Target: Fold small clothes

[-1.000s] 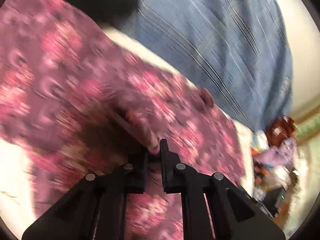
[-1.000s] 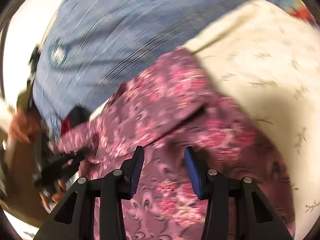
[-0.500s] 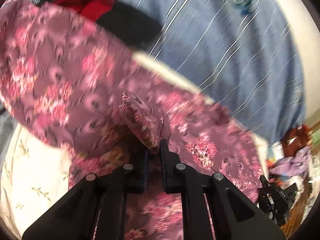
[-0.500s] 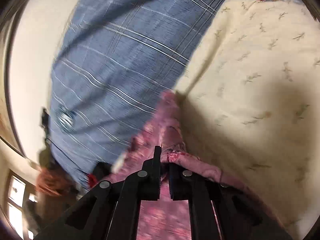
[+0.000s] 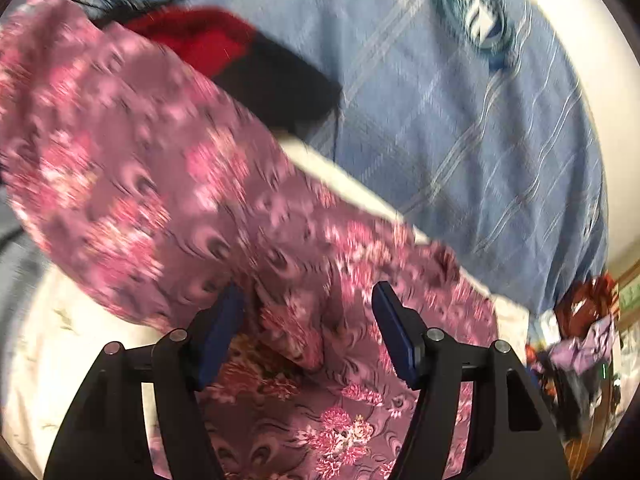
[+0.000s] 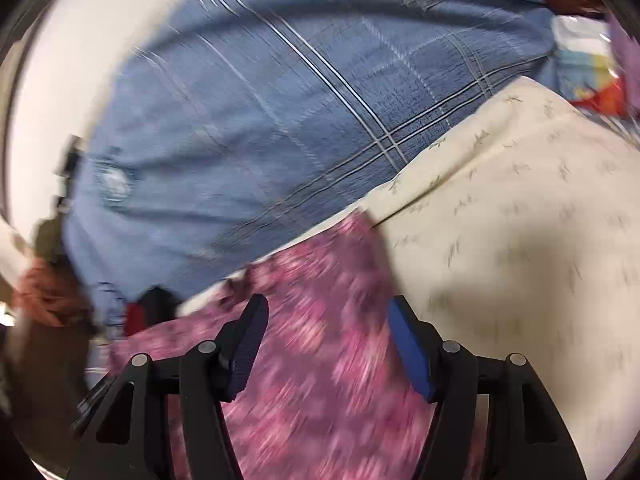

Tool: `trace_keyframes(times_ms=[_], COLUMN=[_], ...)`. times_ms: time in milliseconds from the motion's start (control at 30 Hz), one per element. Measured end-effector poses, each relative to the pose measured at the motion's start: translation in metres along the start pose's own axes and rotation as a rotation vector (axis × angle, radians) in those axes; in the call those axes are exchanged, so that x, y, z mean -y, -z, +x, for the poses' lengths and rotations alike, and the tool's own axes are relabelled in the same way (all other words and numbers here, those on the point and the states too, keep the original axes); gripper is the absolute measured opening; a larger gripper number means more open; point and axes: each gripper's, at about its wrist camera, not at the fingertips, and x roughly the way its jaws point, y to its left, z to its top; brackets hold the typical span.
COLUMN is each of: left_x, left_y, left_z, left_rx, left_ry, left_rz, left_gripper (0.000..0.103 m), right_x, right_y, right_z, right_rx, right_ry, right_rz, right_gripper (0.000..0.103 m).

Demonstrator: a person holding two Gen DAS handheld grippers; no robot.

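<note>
A purple floral garment (image 5: 208, 200) lies spread across a cream sheet with a small leaf print (image 6: 520, 220), which carries the clothes, its upper edge running along the sheet's boundary with a blue plaid bedcover (image 5: 460, 140). The left gripper (image 5: 308, 324) hangs over the cloth with its jaws opening; a raised fold of the garment stands between the blue pads, which do not press on it. The right gripper (image 6: 326, 340) hovers over the garment's right-hand part, near where it meets bare sheet, its jaws likewise opening and released, with the blurred fabric below them. A red and black item (image 5: 248, 64) lies beside the garment's far edge, on the bedcover.
</note>
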Motion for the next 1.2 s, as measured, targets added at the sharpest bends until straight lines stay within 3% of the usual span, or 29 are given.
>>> trace_keyframes(times_ms=[133,167,200,233,300,333,400,433,467,500,600,700,767,800,867,1033,1200], left_x=[0.018,0.022,0.024,0.025,0.024,0.024,0.024,0.027,0.029,0.029,0.034,0.045,0.045,0.043,0.049,0.048,0.008], left_y=[0.006,0.007,0.008,0.008,0.011,0.012,0.016,0.017,0.016,0.015,0.015,0.023,0.029,0.031,0.034,0.028,-0.011], left_z=[0.015,0.018,0.020,0.022,0.032,0.040,0.045,0.042,0.038,0.031,0.013,0.015,0.031,0.039,0.044,0.022,-0.041], left_rx=[0.005,0.009,0.012,0.015,0.003,-0.021,-0.021,-0.013,-0.008,0.000,0.041,0.025,-0.015,-0.043,-0.032,-0.042,0.029], left_ry=[-0.087,-0.105,-0.116,-0.142,-0.235,-0.269,-0.311,-0.318,-0.299,-0.265,-0.166,-0.166,-0.221,-0.244,-0.272,-0.229,-0.175], left_rz=[0.091,0.108,0.122,0.136,0.168,0.178,0.207,0.223,0.221,0.205,0.184,0.244,0.267,0.274,0.298,0.281,0.140], left_gripper=[0.065,0.065,0.065,0.065,0.065,0.065,0.065,0.066,0.065,0.065,0.065,0.066,0.066,0.065,0.067,0.070,0.072], right_x=[0.001,0.002,0.001,-0.006,-0.014,-0.009,0.011,0.010,0.007,0.001,-0.013,-0.015,-0.004,0.010,0.019,0.006,-0.001], right_y=[-0.022,-0.023,-0.023,-0.024,-0.028,-0.030,-0.026,-0.026,-0.026,-0.026,-0.011,0.018,0.040,0.056,0.068,0.068,0.068], right_z=[0.073,0.085,0.097,0.099,0.088,0.093,0.113,0.108,0.100,0.085,0.040,0.015,0.021,0.036,0.031,0.037,0.036], right_rx=[-0.095,-0.132,-0.172,-0.178,-0.049,-0.056,-0.156,-0.132,-0.117,-0.084,-0.001,-0.012,-0.075,-0.140,-0.018,-0.007,-0.004], right_ry=[0.117,0.116,0.097,0.077,0.123,0.166,0.236,0.228,0.244,0.261,0.082,-0.014,0.010,0.086,0.014,0.052,0.063], right_rz=[-0.030,-0.029,-0.033,-0.070,-0.150,-0.148,-0.114,-0.120,-0.131,-0.144,-0.151,-0.178,-0.165,-0.154,-0.163,-0.196,-0.210], right_gripper=[0.062,0.044,0.020,0.004,0.005,0.005,0.003,0.007,0.018,0.018,0.019,0.019,0.016,0.013,0.008,0.012,0.012])
